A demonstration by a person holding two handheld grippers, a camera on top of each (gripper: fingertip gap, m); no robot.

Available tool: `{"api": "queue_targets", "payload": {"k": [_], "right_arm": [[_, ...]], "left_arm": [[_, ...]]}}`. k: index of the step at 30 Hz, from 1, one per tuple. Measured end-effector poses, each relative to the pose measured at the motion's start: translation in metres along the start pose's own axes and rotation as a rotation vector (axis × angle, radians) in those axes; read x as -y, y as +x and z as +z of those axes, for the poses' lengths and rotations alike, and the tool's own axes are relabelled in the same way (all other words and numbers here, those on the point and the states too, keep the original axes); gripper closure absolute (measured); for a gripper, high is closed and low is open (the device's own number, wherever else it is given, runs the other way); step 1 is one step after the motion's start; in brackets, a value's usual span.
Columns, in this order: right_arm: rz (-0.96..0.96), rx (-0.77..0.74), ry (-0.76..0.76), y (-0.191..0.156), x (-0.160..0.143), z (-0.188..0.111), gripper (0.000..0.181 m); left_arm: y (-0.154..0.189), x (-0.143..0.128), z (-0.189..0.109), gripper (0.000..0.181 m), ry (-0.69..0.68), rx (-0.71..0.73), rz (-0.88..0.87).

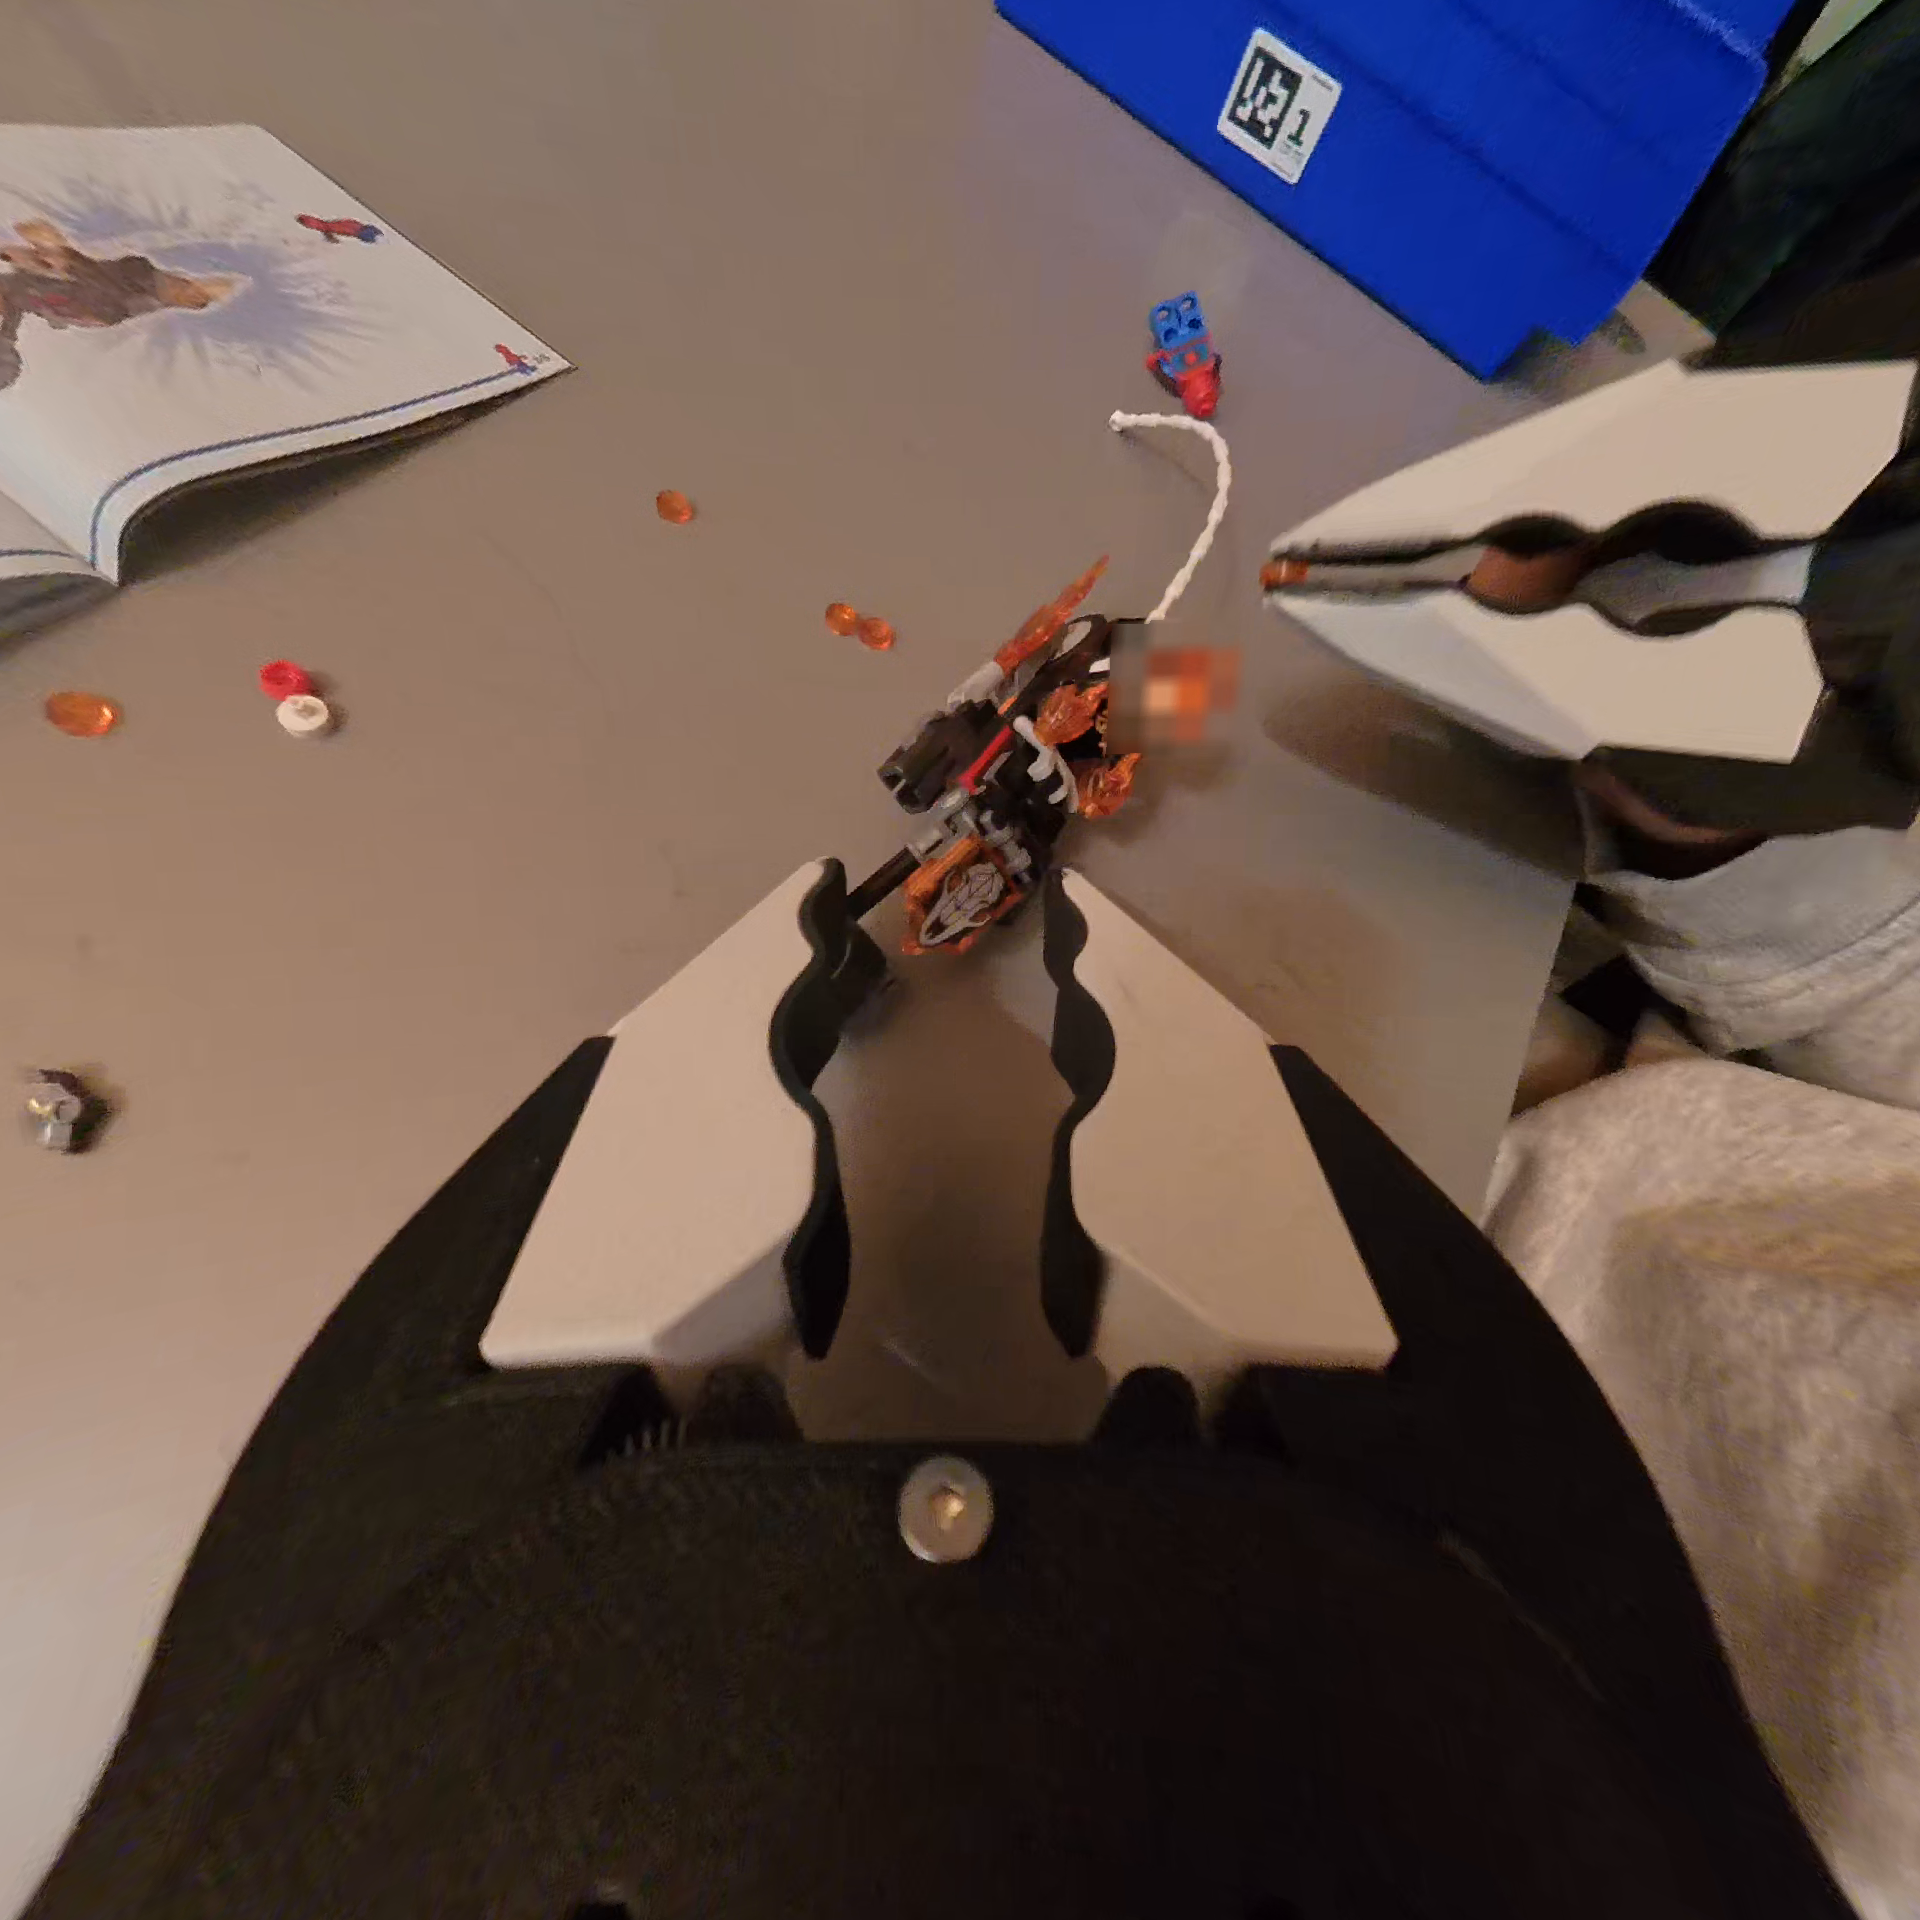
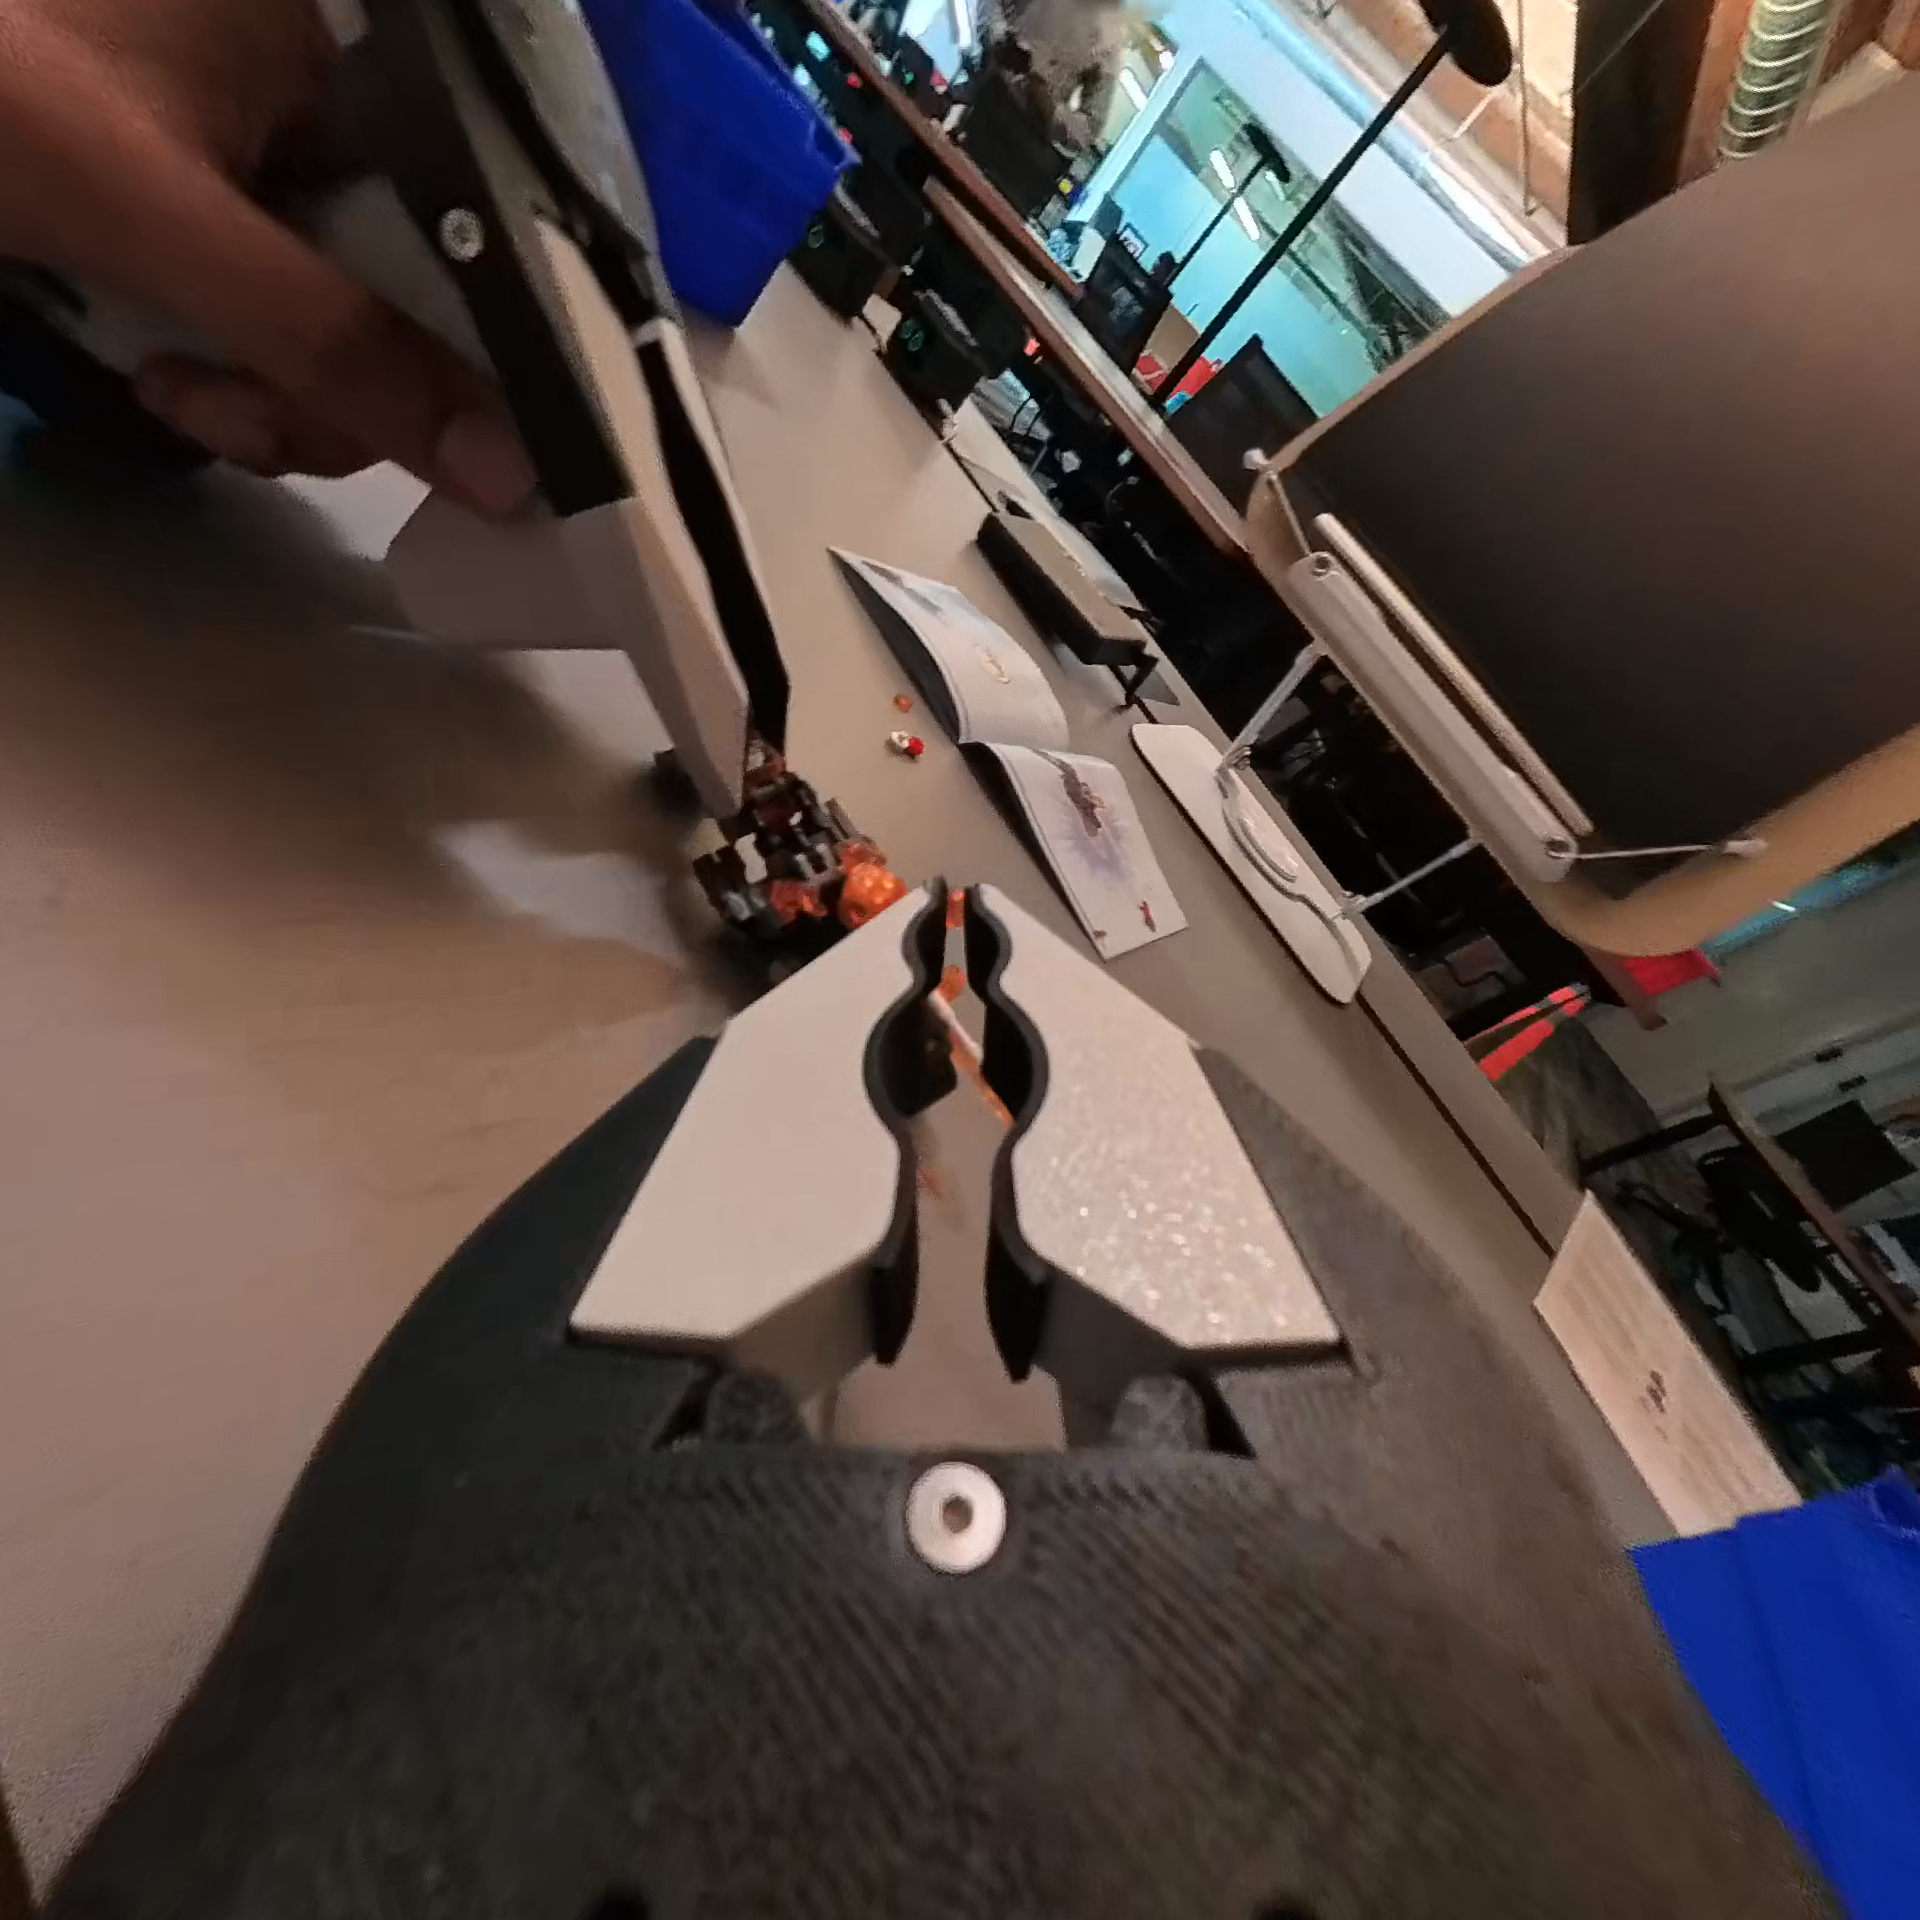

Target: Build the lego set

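Plastic build, black/grey w/ orange flame bits: model (image 1: 997,769) is lying on the grey table (image 1: 623,935), near its edge, just ahead of the left gripper (image 1: 940,883).

- Left gripper: jaws are standing apart, straddling the model's near end; left finger is touching the black axle (image 1: 883,883) sticking out there. Not clamping anything that shows.
- Right gripper (image 1: 1278,571): jaws are nearly closed, pinching a small orange stud (image 1: 1283,571) at the very tips; hovering just beside the model's far end. Right wrist view is showing orange between the tips too.
- White string (image 1: 1205,488): running from the model's far end, curling away across the table.
- Loose parts: orange studs (image 1: 857,623), red + white round pcs (image 1: 293,698), blue/red sub-build (image 1: 1184,348), small grey pc (image 1: 62,1110).
- Booklet (image 1: 208,312) is lying open, well apart. Blue bin (image 1: 1455,156) at the far side.

Handling (judged): model is light, rigid, but brittle at joints; flame pcs and handlebars are likely popping off under side load. Best hold: dark core body or axle base, not the flames. Stud is tiny, smooth, prone to slipping or twisting in the tips; pressing it on probably needs the left bracing the model. String is limp, no use as a hold.
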State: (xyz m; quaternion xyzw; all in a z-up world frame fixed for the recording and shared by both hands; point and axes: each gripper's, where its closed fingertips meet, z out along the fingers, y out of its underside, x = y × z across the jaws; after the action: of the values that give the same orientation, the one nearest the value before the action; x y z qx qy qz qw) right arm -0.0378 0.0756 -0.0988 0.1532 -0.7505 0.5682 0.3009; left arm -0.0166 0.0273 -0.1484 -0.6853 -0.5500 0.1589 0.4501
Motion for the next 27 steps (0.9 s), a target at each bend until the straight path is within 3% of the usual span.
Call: {"api": "queue_targets", "payload": {"k": [15,18,27], "right_arm": [[-0.053,0.044,-0.049,-0.012,-0.006,0.007,0.181],[-0.049,0.035,-0.059,-0.011,-0.008,0.009,0.181],[0.021,0.007,-0.104,0.000,-0.017,0.016,0.181]], "left_arm": [[-0.014,0.013,-0.011,0.141,0.114,-0.082,-0.170],[-0.024,0.017,-0.015,0.143,0.146,-0.051,-0.191],[-0.018,0.020,-0.017,0.142,0.163,-0.139,-0.210]]}}
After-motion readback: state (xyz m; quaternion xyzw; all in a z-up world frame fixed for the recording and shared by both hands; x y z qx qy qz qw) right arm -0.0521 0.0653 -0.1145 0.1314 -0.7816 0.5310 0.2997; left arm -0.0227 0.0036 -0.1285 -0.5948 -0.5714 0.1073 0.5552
